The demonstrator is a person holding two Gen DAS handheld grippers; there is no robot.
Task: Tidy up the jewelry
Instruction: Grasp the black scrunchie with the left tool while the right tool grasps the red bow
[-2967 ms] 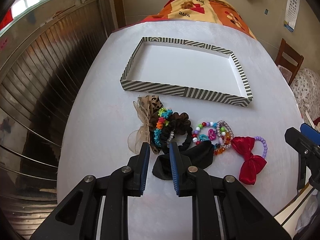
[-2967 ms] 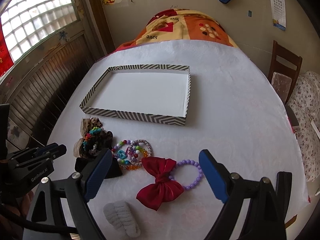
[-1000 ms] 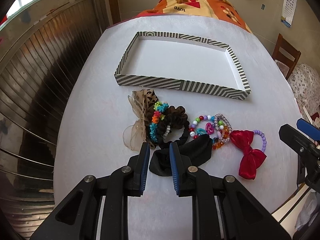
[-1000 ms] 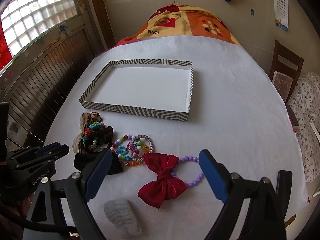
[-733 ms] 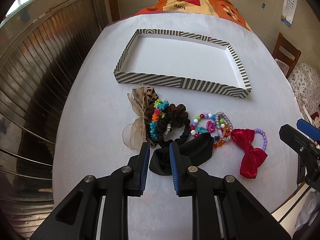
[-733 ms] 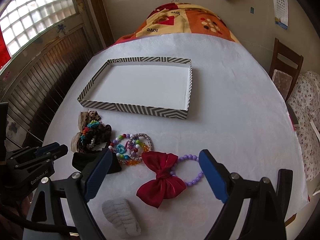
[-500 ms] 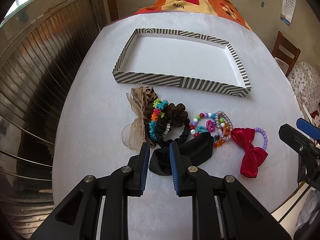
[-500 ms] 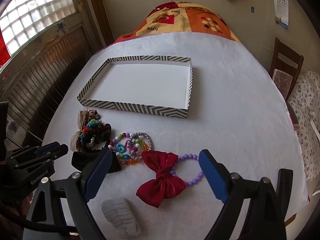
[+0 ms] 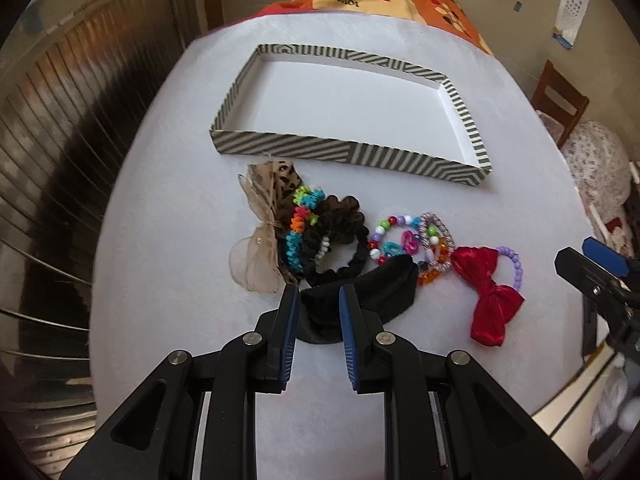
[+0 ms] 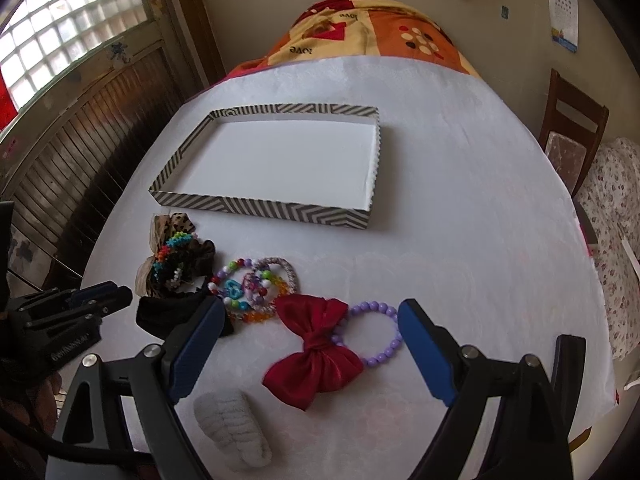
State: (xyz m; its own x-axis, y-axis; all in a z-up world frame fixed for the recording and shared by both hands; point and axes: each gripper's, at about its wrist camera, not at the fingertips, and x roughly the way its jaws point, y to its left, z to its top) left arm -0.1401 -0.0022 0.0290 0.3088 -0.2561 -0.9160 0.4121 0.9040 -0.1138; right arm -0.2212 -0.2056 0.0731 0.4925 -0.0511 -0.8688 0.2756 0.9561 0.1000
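Observation:
On the white table a pile of hair accessories lies in front of a striped tray (image 9: 348,158). My left gripper (image 9: 319,288) hovers over the near end of a black hair bow (image 9: 384,288), its jaws drawn close together and pinching nothing that I can see. Behind it sit dark scrunchies (image 9: 340,224), a leopard-print bow (image 9: 260,232) and coloured bead bracelets (image 9: 404,240). My right gripper (image 10: 308,306) stands wide open above a red bow (image 10: 316,352) and a purple bead bracelet (image 10: 384,352). The tray (image 10: 260,206) holds nothing.
A white fluffy scrunchie (image 10: 232,428) lies near the front edge under the right gripper. A wooden chair (image 10: 572,120) stands at the table's right side. An orange patterned blanket (image 10: 360,36) covers the far end, and dark wall panelling (image 10: 80,152) runs along the left.
The left wrist view has tipped slightly, so the tray sits a little differently in frame. Neither gripper's jaws have changed and none of the accessories have moved.

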